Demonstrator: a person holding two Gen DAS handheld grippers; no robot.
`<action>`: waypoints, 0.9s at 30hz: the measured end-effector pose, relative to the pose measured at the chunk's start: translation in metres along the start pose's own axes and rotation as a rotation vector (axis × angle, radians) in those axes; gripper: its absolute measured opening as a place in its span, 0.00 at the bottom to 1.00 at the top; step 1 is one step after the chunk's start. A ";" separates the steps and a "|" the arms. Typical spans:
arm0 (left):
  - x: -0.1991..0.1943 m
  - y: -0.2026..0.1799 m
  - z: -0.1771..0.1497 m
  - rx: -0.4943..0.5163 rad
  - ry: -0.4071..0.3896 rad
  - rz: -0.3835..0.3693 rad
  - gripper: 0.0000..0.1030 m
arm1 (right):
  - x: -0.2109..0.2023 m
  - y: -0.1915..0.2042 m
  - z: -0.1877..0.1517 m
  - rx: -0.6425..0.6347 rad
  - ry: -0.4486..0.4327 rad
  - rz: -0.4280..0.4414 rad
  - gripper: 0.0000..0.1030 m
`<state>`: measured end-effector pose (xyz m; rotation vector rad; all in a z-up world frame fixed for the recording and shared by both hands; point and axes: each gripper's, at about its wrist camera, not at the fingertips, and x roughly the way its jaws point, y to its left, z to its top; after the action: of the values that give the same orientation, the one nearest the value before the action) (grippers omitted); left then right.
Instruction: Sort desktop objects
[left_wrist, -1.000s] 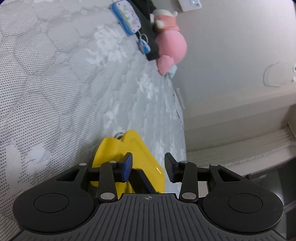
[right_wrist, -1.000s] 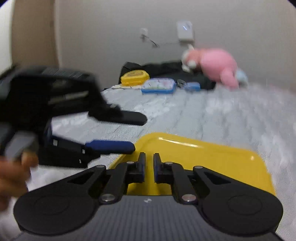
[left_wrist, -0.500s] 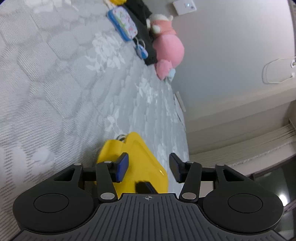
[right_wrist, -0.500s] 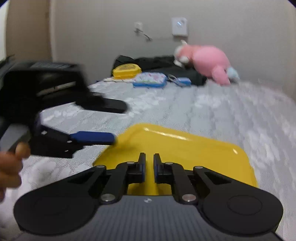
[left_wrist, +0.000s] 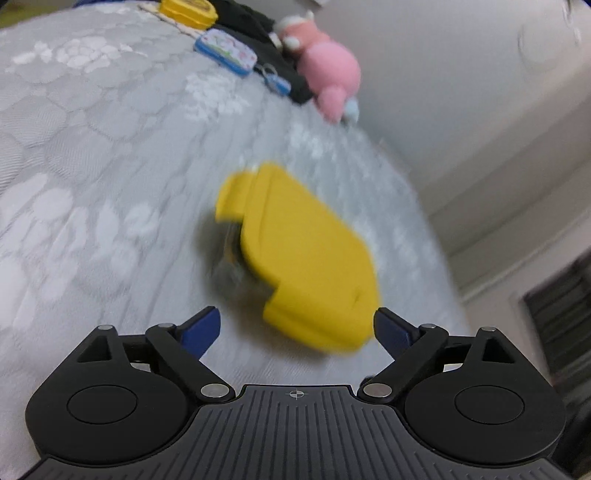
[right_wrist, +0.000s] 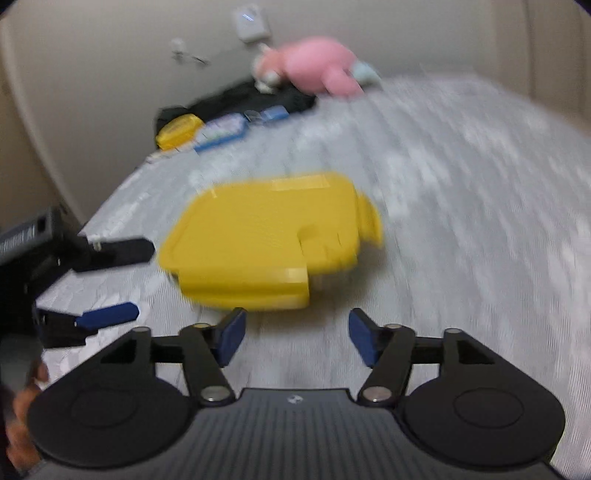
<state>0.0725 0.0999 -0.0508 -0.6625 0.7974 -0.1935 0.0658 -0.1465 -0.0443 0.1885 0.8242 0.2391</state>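
Note:
A yellow lidded box (left_wrist: 303, 254) lies on the grey quilted mattress (left_wrist: 92, 166); it also shows in the right wrist view (right_wrist: 266, 240), blurred. My left gripper (left_wrist: 297, 328) is open, its jaws spread just short of the box's near end. My right gripper (right_wrist: 295, 334) is open and empty, just short of the box's near edge. The left gripper also shows at the left of the right wrist view (right_wrist: 122, 280), jaws apart.
At the far end of the mattress lie a small yellow case (right_wrist: 177, 131), a blue patterned tin (left_wrist: 225, 51), a small blue item (left_wrist: 277, 83), black cloth (right_wrist: 236, 98) and a pink plush toy (left_wrist: 325, 70). The wall runs behind; the mattress edge (left_wrist: 424, 221) falls off at right.
Both grippers have opened wide and pulled back from the yellow box, which now lies free on the mattress. The views are motion-blurred.

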 end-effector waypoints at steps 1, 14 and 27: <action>0.000 -0.003 -0.008 0.025 0.004 0.036 0.93 | -0.002 -0.003 -0.005 0.036 0.025 -0.002 0.67; -0.006 -0.026 -0.042 0.277 -0.065 0.339 1.00 | -0.011 0.004 -0.039 -0.031 -0.058 -0.141 0.97; 0.004 -0.031 -0.037 0.382 -0.132 0.459 1.00 | -0.005 -0.007 -0.019 0.025 -0.074 -0.097 0.99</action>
<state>0.0512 0.0565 -0.0536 -0.1207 0.7394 0.1148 0.0494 -0.1528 -0.0553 0.1797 0.7606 0.1301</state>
